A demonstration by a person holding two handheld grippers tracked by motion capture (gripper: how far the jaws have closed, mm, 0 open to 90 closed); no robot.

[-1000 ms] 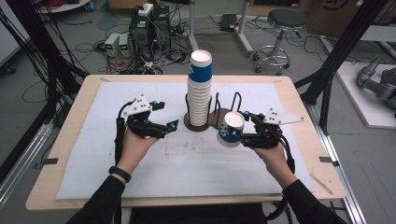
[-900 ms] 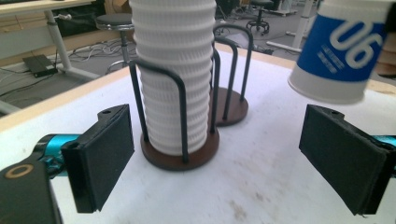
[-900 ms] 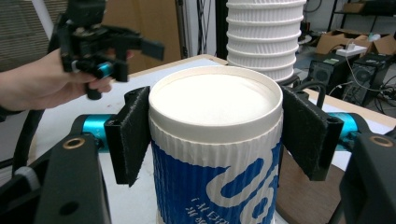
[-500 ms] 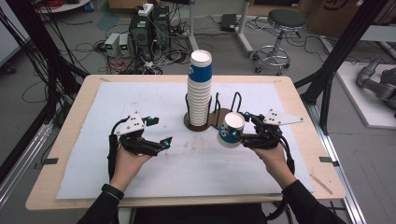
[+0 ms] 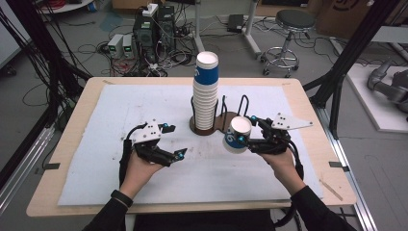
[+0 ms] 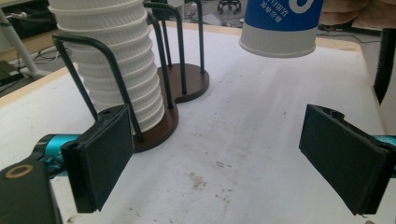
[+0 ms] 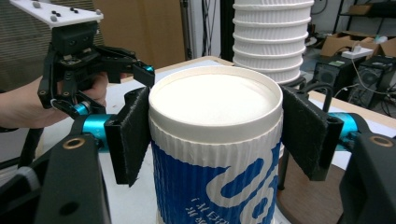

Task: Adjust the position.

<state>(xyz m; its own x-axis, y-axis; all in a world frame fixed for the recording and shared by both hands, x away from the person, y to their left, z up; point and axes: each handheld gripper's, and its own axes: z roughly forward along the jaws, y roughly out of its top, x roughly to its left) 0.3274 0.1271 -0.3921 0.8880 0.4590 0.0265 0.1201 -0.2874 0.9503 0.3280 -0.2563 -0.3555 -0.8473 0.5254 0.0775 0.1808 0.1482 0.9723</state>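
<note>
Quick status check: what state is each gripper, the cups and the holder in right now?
Right gripper: shut on the blue-and-white cup.
Blue-and-white cup: held off the table, tipped sideways.
Left gripper: open, nothing between its fingers.
Cup stack: upright in the holder's left slot.
Holder: right slot empty.

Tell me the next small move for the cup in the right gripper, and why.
Probably carry the paper cup toward the cup stack and lift it above the top. The right gripper is shut on the cup, held sideways beside the holder, bottom end toward the right gripper view's camera. The left gripper is open with nothing between its jaws, so it is free to help.
</note>
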